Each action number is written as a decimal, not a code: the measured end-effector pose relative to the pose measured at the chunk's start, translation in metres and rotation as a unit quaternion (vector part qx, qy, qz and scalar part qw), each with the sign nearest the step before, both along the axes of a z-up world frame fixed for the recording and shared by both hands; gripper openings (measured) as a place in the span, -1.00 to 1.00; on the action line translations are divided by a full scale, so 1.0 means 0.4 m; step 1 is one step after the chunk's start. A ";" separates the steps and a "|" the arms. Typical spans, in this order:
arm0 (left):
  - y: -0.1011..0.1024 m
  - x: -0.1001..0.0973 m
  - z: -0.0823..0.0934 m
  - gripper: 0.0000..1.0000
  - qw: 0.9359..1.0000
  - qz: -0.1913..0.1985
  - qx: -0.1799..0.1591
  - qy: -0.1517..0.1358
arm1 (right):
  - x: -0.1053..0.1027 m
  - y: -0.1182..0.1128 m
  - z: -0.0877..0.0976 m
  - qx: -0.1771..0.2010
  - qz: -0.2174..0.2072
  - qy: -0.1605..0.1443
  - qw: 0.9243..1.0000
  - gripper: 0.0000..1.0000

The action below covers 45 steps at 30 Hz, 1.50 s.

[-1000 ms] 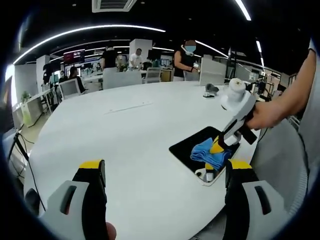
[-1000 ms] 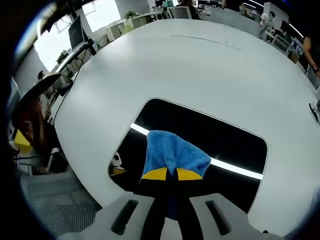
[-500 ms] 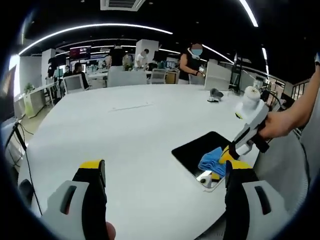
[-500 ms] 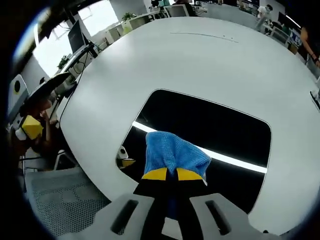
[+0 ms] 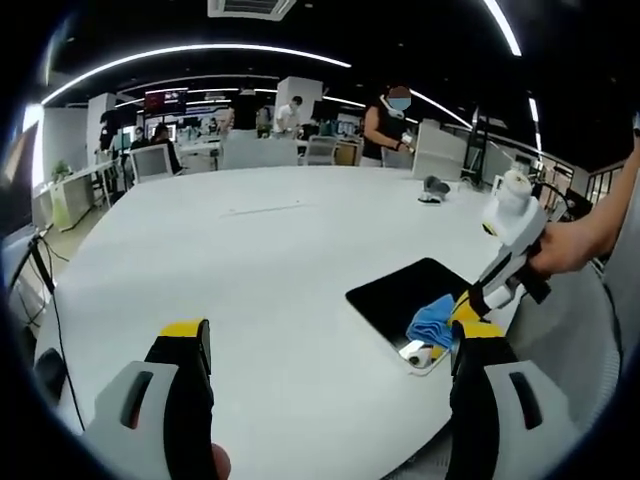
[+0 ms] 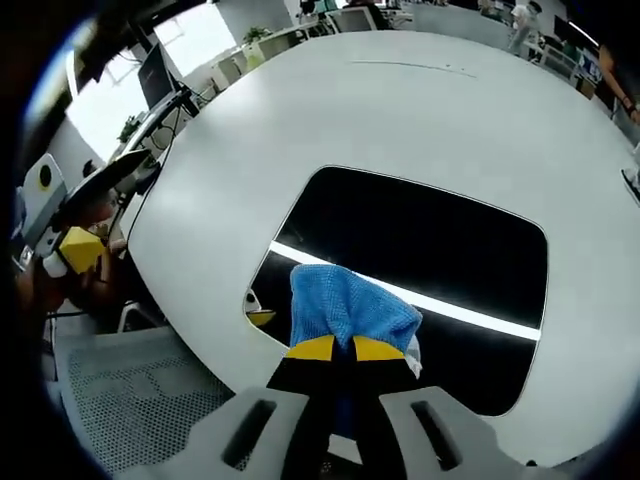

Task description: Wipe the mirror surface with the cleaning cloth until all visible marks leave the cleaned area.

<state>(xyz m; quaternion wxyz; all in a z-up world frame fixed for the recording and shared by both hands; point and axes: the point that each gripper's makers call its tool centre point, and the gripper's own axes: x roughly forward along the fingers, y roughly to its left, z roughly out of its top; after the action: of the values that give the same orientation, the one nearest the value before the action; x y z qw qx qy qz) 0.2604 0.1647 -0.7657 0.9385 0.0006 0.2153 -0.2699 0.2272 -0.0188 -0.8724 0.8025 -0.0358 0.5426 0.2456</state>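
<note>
So the whole thing hinges on where the mirror (image 6: 420, 270) sits relative to the right hand-held gripper (image 6: 335, 349), and honestly it's right there in front of it. The mirror is a dark rounded rectangle lying flat near the edge of the big white surface (image 5: 250, 270), on the side where the person stands. In the right gripper view its long axis runs crosswise to the jaws, so most of the glass stretches away ahead and off to both sides of the tips.

The right hand-held gripper has its yellow-tipped jaws pressed together on the blue cleaning cloth (image 6: 345, 305), and the cloth sits bunched on the near part of the mirror, close to the edge of the surface. Looks like it's touching the glass, though I can't swear to how hard it's pressing. A bright ceiling light reflects as a stripe across the mirror just past the cloth, so any marks are tough to pick out from here.

The left hand-held gripper (image 5: 325, 345) hangs spread wide over bare surface, well apart from the mirror, holding nothing. So the right one is clearly the nearer hand. My guess is the next stroke needs to push forward across the far half, since that's where the uncovered glass lies.
</note>
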 end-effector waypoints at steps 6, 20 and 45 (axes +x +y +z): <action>-0.008 0.007 0.010 0.98 1.000 0.003 -0.021 -0.005 | -0.014 0.002 0.001 0.002 -0.001 0.005 1.000 -1.00; -0.017 -0.002 0.009 0.98 1.000 -0.014 -0.007 -0.005 | -0.014 0.003 0.000 0.005 -0.006 0.004 1.000 -1.00; -0.026 -0.003 0.025 0.98 1.000 -0.010 0.006 -0.014 | -0.011 0.003 0.002 0.010 0.007 0.003 1.000 -1.00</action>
<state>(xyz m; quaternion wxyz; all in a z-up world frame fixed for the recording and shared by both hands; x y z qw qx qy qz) 0.2593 0.1542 -0.7559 0.9385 0.0120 0.2039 -0.2783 0.2229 -0.0175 -0.8715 0.7992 -0.0308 0.5425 0.2567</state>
